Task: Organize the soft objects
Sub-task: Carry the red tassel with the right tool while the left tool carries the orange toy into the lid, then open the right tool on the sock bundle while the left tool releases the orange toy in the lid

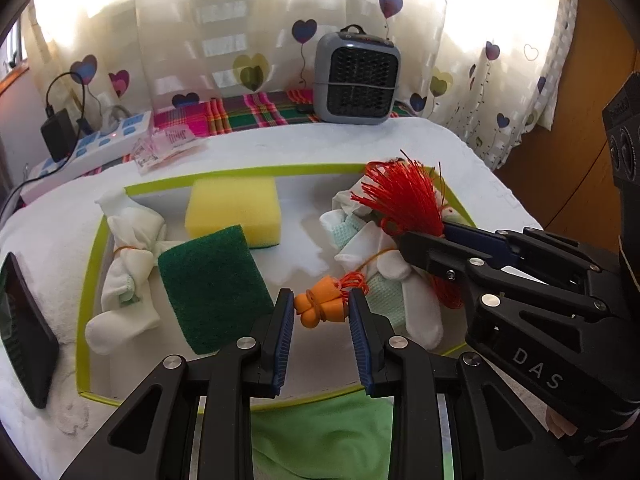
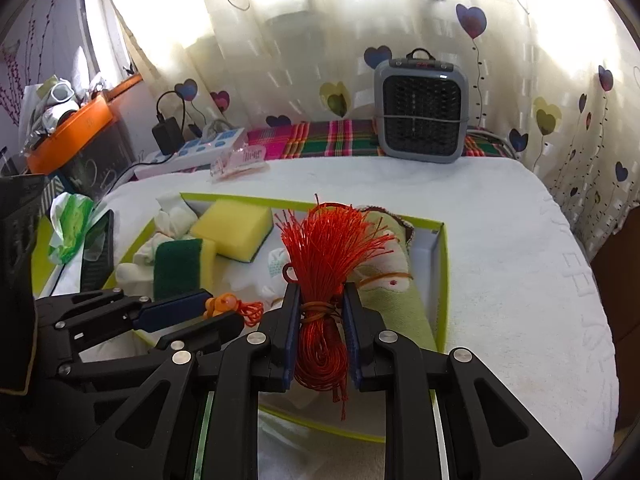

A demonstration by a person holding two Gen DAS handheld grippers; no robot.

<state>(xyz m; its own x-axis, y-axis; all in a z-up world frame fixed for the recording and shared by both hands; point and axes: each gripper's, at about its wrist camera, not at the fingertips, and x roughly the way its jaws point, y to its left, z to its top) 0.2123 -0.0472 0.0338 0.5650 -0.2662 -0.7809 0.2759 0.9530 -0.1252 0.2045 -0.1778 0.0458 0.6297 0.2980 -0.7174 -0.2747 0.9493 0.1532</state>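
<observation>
A shallow white tray with a lime-green rim [image 1: 91, 264] lies on a white towel. It holds a yellow sponge [image 1: 234, 212], a green scouring pad [image 1: 212, 284], a tied bundle of white socks [image 1: 128, 264] at its left and white and mint socks [image 1: 380, 268] at its right. My left gripper [image 1: 322, 308] is shut on a banded bunch of orange earplugs [image 1: 316, 307] with a red cord, just above the tray's near part. My right gripper [image 2: 320, 308] is shut on a tied red string bundle [image 2: 328, 240], close beside the left gripper [image 2: 222, 308] over the tray's right half.
A rolled green towel [image 2: 392, 292] lies along the tray's right wall. A grey fan heater [image 1: 356, 80] stands at the back on a plaid cloth. A power strip [image 1: 100, 144] and a black phone [image 1: 24, 332] sit to the left. Green cloth [image 1: 320, 432] lies under the tray's near edge.
</observation>
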